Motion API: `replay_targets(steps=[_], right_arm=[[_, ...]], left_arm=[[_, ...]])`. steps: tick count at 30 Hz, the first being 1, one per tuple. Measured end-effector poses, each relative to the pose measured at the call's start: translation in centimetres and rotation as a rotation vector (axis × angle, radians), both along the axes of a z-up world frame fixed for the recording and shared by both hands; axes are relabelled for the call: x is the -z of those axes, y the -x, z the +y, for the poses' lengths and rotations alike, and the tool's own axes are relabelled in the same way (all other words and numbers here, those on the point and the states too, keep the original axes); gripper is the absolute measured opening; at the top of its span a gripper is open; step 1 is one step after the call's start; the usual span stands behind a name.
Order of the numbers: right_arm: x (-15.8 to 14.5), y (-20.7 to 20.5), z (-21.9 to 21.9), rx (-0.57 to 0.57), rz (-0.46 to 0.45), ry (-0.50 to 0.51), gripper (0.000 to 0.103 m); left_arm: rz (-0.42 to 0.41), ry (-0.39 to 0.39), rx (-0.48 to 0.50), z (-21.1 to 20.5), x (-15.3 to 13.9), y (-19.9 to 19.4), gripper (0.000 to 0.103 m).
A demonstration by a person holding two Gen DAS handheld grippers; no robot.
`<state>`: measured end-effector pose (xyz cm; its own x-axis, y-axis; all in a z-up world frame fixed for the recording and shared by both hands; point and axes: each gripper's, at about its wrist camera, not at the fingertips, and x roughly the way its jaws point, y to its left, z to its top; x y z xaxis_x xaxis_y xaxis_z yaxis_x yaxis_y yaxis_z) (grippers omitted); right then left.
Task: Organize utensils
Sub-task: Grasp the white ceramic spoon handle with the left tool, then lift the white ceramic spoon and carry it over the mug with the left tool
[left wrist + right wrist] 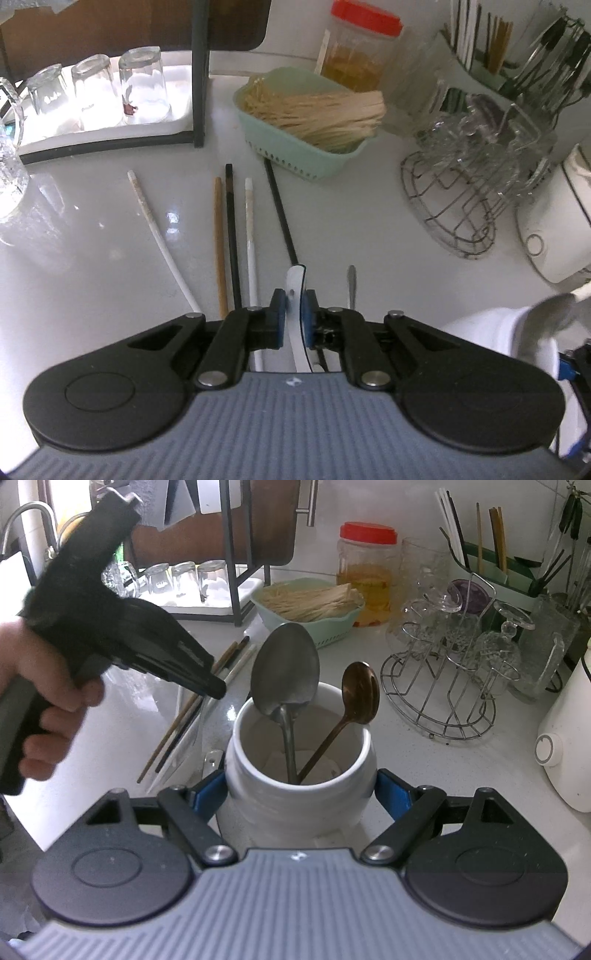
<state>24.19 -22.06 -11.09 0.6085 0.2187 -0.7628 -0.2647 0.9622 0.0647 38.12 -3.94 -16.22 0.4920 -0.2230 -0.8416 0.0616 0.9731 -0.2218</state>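
White ceramic crock point(299, 794) sits on the worktop point(424, 760), my right tongs point(300, 795) spread wide against both its flanks; steel spoon point(286, 672) and copper spoon point(360, 694) stand inside. Left of the crock, my left tongs point(293, 314) are pinched on a white flat-handled utensil point(295, 280). I judge it light, stiff and slick; grip mid-handle. Loose chopsticks point(231, 236) lie beyond.
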Motion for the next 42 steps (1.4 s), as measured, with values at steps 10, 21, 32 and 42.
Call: replay_targets(steps=[10, 21, 32, 42], right_arm=[[0.1, 0.1, 0.2, 0.003, -0.008, 0.010, 0.089], [0.2, 0.2, 0.6, 0.027, -0.023, 0.022, 0.089], [0.4, 0.8, 1.3, 0.079, -0.045, 0.033, 0.089], [0.4, 0.6, 2.0, 0.107, -0.048, 0.036, 0.089]], left_arm=[[-0.003, 0.049, -0.006, 0.5, -1.3, 3.1, 0.005], [-0.053, 0.053, 0.004, 0.5, -4.5, 5.8, 0.005], [-0.118, 0.067, 0.061, 0.1, -6.7, 7.7, 0.005], [-0.196, 0.075, 0.097, 0.6, -10.0, 7.9, 0.005]])
